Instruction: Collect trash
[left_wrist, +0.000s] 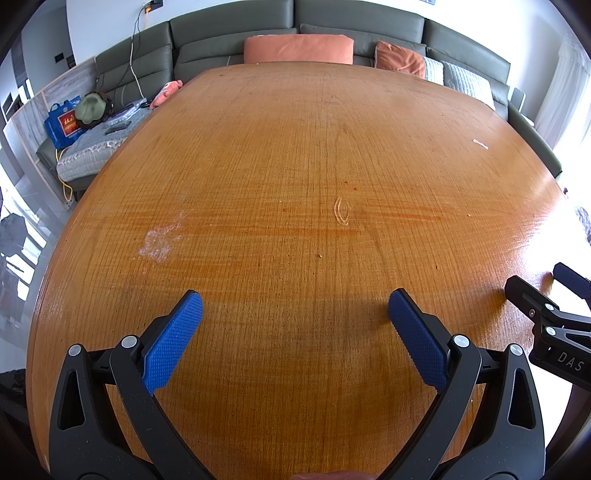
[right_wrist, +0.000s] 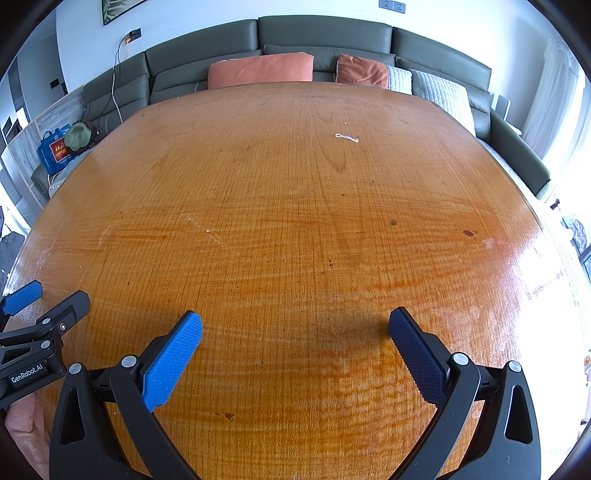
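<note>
A small white twisted scrap (left_wrist: 480, 144) lies on the wooden table (left_wrist: 295, 166) far off to the right; the right wrist view shows the same white scrap (right_wrist: 347, 137) ahead near the table's (right_wrist: 258, 184) far side. My left gripper (left_wrist: 295, 306) hovers over the near part of the table, open, with nothing between its blue pads. My right gripper (right_wrist: 295, 325) is open too and holds nothing. Each gripper shows at the edge of the other's view: the right gripper (left_wrist: 537, 286) at the right, the left gripper (right_wrist: 51, 295) at the left.
A grey-green sofa (right_wrist: 325, 37) wraps around the table's far side, with orange cushions (right_wrist: 260, 70) and white quilted pillows (right_wrist: 439, 92). A blue bag (left_wrist: 62, 123) and a green hat (left_wrist: 90, 109) lie on the sofa's left end. Whitish smudges (left_wrist: 159, 243) mark the tabletop.
</note>
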